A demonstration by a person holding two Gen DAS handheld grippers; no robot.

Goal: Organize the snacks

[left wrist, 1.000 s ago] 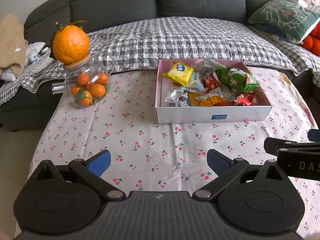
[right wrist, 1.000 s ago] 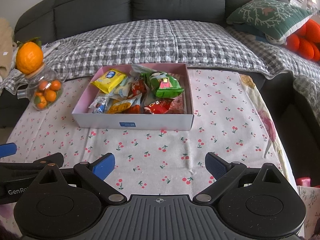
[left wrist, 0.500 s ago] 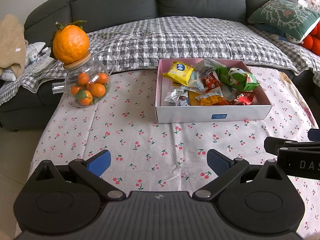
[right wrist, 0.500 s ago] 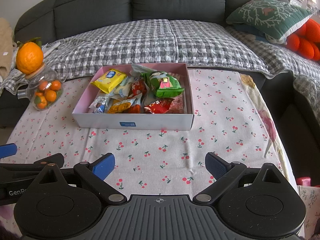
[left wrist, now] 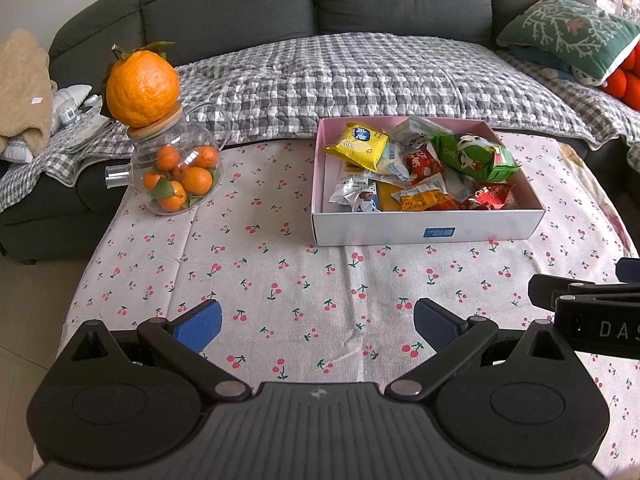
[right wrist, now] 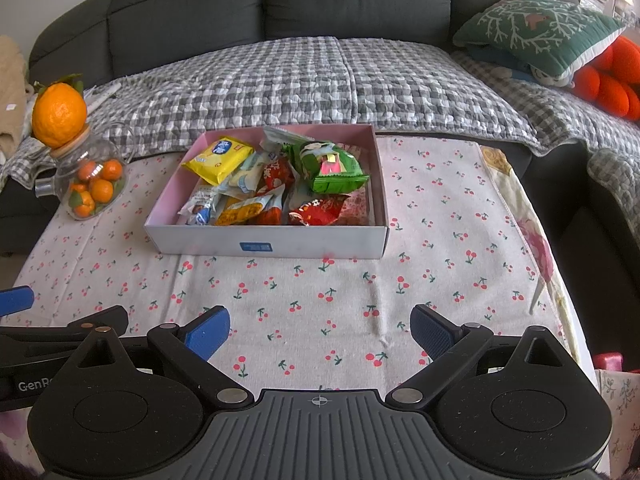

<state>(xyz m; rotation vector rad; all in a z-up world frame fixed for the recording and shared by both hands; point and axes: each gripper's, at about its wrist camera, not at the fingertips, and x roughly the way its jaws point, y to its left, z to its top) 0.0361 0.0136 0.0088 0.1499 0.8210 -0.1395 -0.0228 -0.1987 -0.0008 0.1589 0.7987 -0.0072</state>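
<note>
A shallow white cardboard box with a pink inside (left wrist: 424,234) sits on the worktop with the cherry-print cloth (left wrist: 280,280), and all the snacks that show lie in it in a loose heap. There is a yellow packet (left wrist: 358,145) at the back left of the box, a big green bag (left wrist: 474,156) at the back right, a red wrapper (left wrist: 490,196) at the front right, and small silver and orange packs (left wrist: 418,198) near the front. No snack lies out on the cloth. So the snacks could be packed away already, or they could be waiting to be taken out and sorted; the heap fits both. The left claw (left wrist: 318,326) hangs low over the cloth at the bottom of its frame with its two blue pads wide apart and nothing between them. The right claw (right wrist: 320,330) does the same in its own frame, pads apart and holding nothing. From the left claw the box lies ahead and off to the right side of the frame. From the right claw the box lies ahead and a bit to the left. The long side of the box runs left to right across both frames, with a long wall facing the claws. Both claws look about as far from it, I think. A round glass jar of little oranges (left wrist: 176,178) with a big orange on its lid (left wrist: 142,82) stands at the left, well apart from the box.
</note>
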